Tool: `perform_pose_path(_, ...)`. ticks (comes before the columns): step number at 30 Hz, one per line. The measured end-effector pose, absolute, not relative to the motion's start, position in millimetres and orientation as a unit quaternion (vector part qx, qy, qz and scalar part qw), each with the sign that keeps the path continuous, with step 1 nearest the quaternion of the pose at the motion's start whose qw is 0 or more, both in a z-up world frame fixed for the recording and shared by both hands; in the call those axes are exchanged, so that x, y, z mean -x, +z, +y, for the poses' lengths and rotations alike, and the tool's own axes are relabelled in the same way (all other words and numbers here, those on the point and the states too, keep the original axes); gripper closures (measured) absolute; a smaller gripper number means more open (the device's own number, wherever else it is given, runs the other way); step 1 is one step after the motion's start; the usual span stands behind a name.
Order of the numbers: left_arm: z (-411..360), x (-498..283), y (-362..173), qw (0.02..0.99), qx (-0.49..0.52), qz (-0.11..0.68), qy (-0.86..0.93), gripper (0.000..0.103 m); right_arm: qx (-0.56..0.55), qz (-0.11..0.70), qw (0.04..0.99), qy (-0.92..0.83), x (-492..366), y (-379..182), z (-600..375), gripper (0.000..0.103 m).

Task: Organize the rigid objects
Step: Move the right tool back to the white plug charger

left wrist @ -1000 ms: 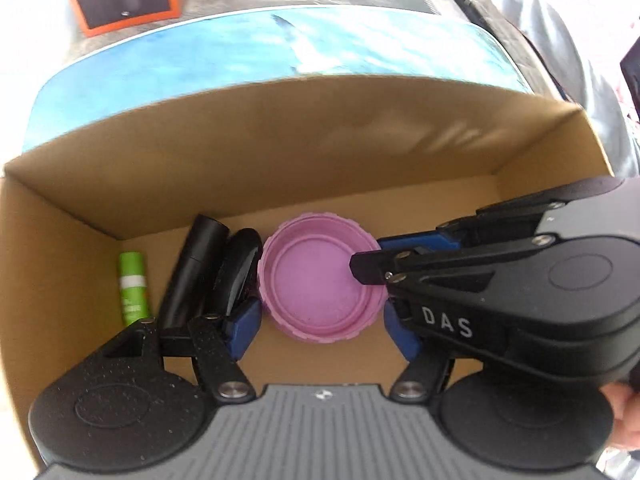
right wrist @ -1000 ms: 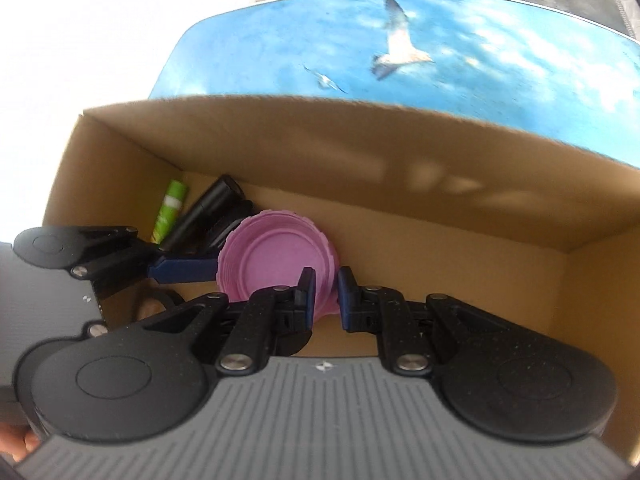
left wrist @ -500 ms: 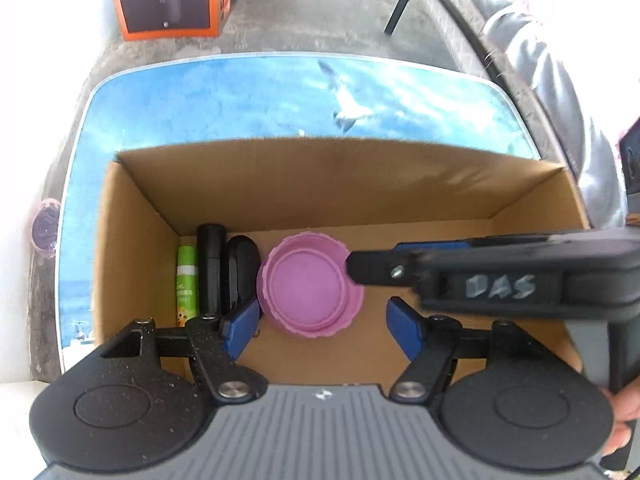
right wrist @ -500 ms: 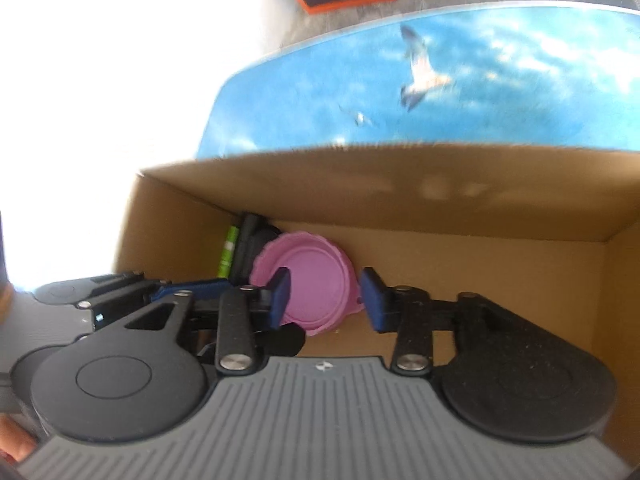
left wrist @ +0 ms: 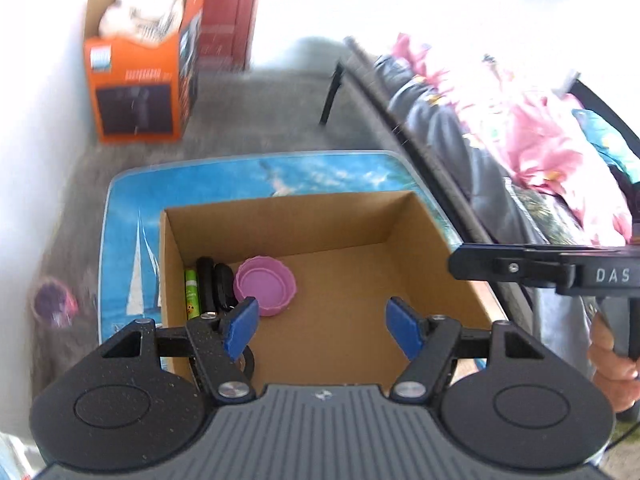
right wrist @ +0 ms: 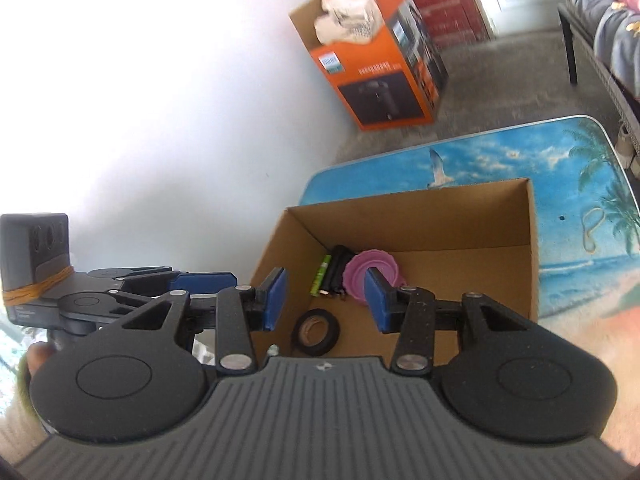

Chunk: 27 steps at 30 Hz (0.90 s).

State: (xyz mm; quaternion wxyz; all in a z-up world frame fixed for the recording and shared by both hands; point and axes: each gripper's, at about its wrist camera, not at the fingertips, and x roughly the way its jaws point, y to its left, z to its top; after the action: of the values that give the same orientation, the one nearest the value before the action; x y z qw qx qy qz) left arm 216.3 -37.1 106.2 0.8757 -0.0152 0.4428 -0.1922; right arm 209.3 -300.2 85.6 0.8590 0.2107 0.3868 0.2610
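Now both tools hang above the cardboard box [left wrist: 280, 236] with nothing in them. Nearest, the left hand-held gripper [left wrist: 322, 330] has its jaws spread wide and empty. The right hand-held gripper [right wrist: 324, 300] is parted too, its jaws having just been opening, and nothing sits between them.

Just below, in the near left corner of the box, lies one roll of black tape [right wrist: 316, 330]. Further in, along the left wall, the sorted things lie side by side: one green tube [left wrist: 191, 294] against the wall, then two black objects [left wrist: 214, 286] whose kind I cannot make out, then one pink lid [left wrist: 266, 290], open side up. The lid is the task's latest thing, and it rests on the box floor, free of both tools.

Beyond the box lies one worktop [right wrist: 500, 152] with a printed beach scene, and on the floor past it one orange carton [left wrist: 140, 84].

As for risk, the two tools are near each other over the box; a careless swing could knock them together or clip the box wall and shift the row.
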Motion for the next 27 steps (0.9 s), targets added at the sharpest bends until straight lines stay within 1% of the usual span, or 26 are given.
perform_pose_path(5,-33.9,-148.5,111.8,0.891,0.006,0.397,-0.220,0.030,-0.222,0.356,0.874,0.244,-136.2,72.8,-315.5,0.061)
perform_pose_path(10,-44.8,-99.8,74.2,0.901,-0.018,0.375,-0.216,0.030,-0.244,0.361,0.873,0.220,-93.4,26.0,-312.3,0.062)
perform_pose_path(15,-63.9,-70.5,29.4,0.897,-0.046,0.382,-0.218,0.030,-0.245,0.382,0.868,0.201,-81.8,-13.6,-297.5,0.066)
perform_pose_path(18,-76.6,-64.9,3.6,0.896,-0.069,0.382,-0.216,0.033,-0.252,0.397,0.860,0.200,-86.3,-31.4,-285.0,0.067)
perform_pose_path(20,-82.6,-64.4,-12.0,0.896,-0.084,0.382,-0.211,0.035,-0.250,0.407,0.856,0.198,-91.1,-38.5,-276.1,0.070)
perform_pose_path(23,-90.1,-67.7,-27.3,0.899,-0.104,0.379,-0.194,0.045,-0.232,0.415,0.857,0.199,-96.7,-43.8,-261.9,0.071)
perform_pose_path(27,-93.9,-71.4,-41.2,0.899,-0.117,0.375,-0.193,0.051,-0.230,0.432,0.849,0.201,-109.9,-53.9,-248.9,0.071)
